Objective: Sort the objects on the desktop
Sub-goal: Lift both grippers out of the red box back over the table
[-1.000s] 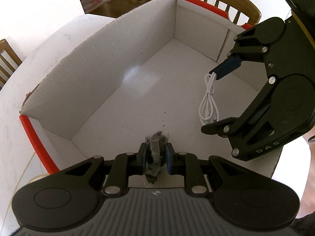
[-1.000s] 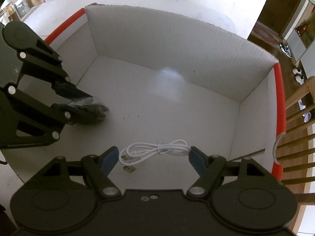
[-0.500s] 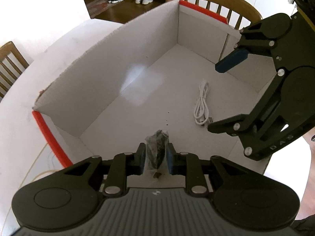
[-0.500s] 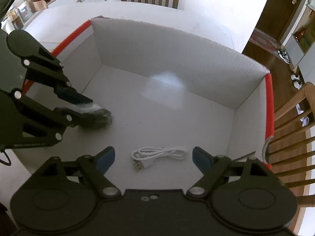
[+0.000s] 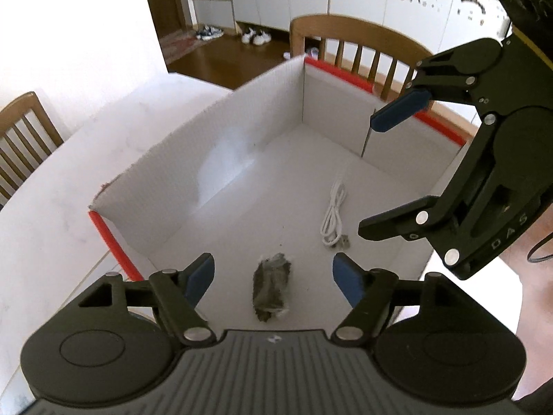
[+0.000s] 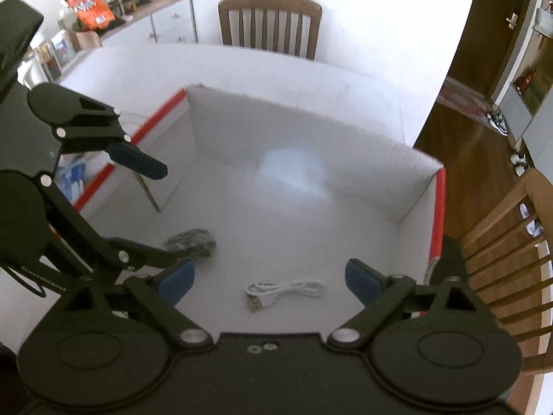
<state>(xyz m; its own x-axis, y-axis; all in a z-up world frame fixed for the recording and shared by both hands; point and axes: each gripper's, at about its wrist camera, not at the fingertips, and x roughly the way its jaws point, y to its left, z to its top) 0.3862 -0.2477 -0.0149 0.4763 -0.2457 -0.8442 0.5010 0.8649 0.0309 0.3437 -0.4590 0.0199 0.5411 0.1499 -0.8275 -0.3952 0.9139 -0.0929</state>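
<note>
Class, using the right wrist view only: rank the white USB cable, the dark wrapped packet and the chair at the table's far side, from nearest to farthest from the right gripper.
1. White USB cable: on the box floor, just beyond the right gripper, whose jaws are opening around nothing.
2. Dark wrapped packet: farther in, toward the left.
3. Chair: beyond the table, top centre.

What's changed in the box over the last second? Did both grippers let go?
Yes. The left gripper let go of the dark plastic-wrapped item, which now lies on the box floor; its jaws are opening. The right gripper, already off the white USB cable, is opening wider. Both grippers have lifted. The white box and cable stayed put.
</note>
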